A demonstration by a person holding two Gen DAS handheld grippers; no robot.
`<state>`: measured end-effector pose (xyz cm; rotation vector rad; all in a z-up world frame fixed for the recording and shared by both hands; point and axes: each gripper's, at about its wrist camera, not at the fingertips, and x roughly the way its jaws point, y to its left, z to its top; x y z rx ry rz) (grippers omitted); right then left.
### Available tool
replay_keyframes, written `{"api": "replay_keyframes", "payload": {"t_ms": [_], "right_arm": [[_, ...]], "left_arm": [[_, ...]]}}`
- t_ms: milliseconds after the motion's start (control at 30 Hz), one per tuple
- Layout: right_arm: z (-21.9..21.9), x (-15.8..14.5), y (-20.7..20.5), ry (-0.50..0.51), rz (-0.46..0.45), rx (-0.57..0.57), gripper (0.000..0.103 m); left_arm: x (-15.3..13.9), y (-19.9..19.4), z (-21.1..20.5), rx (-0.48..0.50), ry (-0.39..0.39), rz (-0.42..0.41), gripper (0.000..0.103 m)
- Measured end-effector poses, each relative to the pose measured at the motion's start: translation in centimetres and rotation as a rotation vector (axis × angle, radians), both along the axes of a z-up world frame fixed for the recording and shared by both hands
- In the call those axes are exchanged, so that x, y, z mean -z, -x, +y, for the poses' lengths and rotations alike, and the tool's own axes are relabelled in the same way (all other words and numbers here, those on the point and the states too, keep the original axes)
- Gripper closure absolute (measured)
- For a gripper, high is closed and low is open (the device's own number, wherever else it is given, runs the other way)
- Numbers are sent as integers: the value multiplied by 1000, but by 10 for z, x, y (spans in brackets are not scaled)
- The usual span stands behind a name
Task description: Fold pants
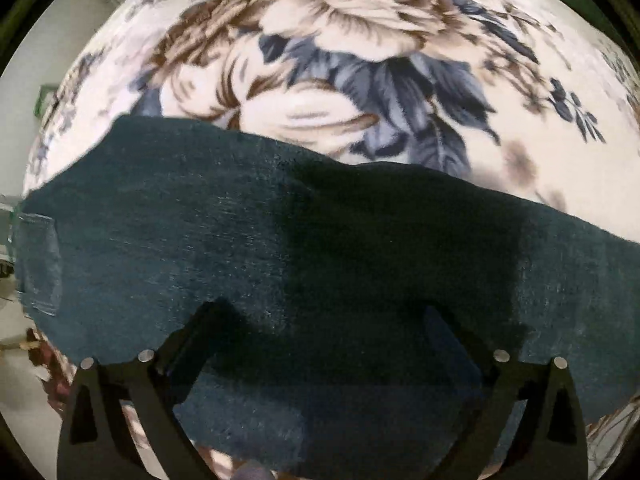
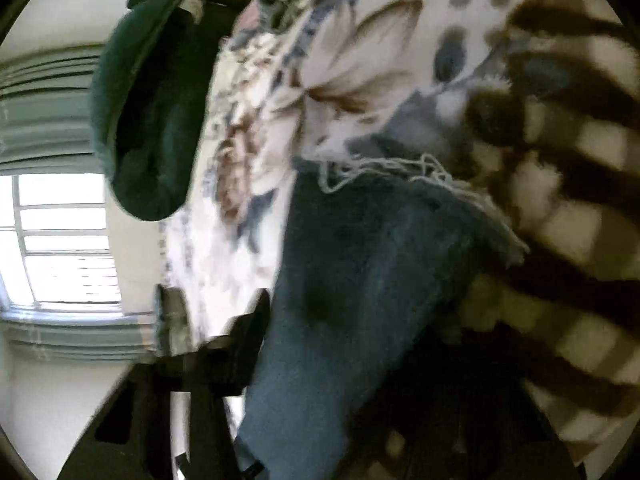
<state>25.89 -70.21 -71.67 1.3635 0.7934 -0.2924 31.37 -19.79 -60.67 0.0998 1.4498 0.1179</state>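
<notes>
Two black fingers of the left gripper stand spread wide, their tips over the dark pants with cloth showing between them, nothing pinched. The pants lie flat across a floral blanket, a back pocket at their left end. Right gripper: only one finger shows beside a lifted blue leg (frayed hem far up), so whether it pinches I cannot tell. That blurred view alone shows a window and a green pillow.
</notes>
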Motion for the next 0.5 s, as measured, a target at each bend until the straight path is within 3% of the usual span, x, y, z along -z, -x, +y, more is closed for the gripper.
{"api": "replay_keyframes", "payload": {"t_ms": [33, 167, 300, 500], "right_arm": [[1, 0, -4, 13, 26, 2, 90], [7, -24, -10, 89, 55, -22, 95], [30, -81, -18, 196, 38, -62, 95], [112, -179, -47, 389, -16, -213, 95]], "left_arm": [[4, -2, 4, -10, 24, 8, 0], [8, -7, 11, -21, 70, 32, 0], [-6, -14, 16, -23, 88, 39, 0], [-63, -4, 58, -64, 156, -67, 0]]}}
